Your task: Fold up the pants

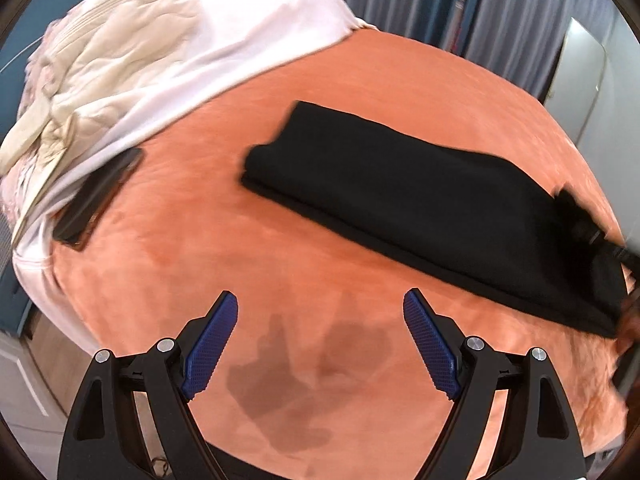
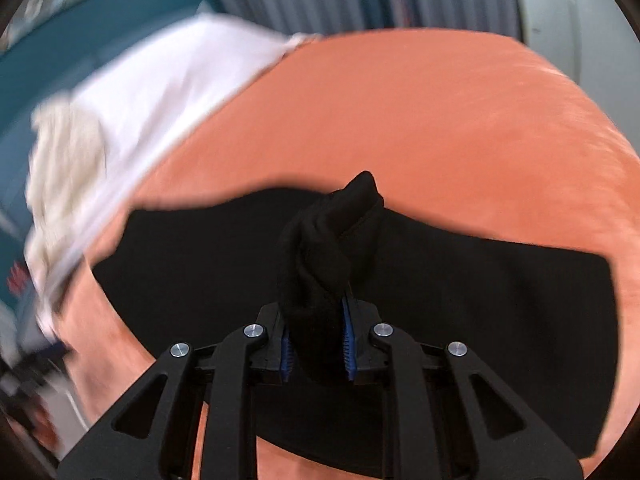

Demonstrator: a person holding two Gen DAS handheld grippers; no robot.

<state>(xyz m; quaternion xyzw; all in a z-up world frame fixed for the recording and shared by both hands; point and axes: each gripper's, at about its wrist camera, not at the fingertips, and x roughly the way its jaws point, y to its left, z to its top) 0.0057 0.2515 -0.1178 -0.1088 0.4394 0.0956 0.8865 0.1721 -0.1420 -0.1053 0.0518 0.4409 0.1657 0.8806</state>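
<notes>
The right gripper (image 2: 318,340) is clenched on a bunched fold of the black fabric pants (image 1: 400,204); the left gripper (image 1: 320,340) hangs released above the orange plush bed cover (image 1: 280,264), beside the pants; no writing is legible.

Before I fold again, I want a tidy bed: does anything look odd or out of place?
Yes. A dark phone-like object lies on the orange blanket, partly on the white sheet's edge. The black pants are bunched into a twisted wad where the right claw pinches them. The left claw is open, holding nothing.
</notes>
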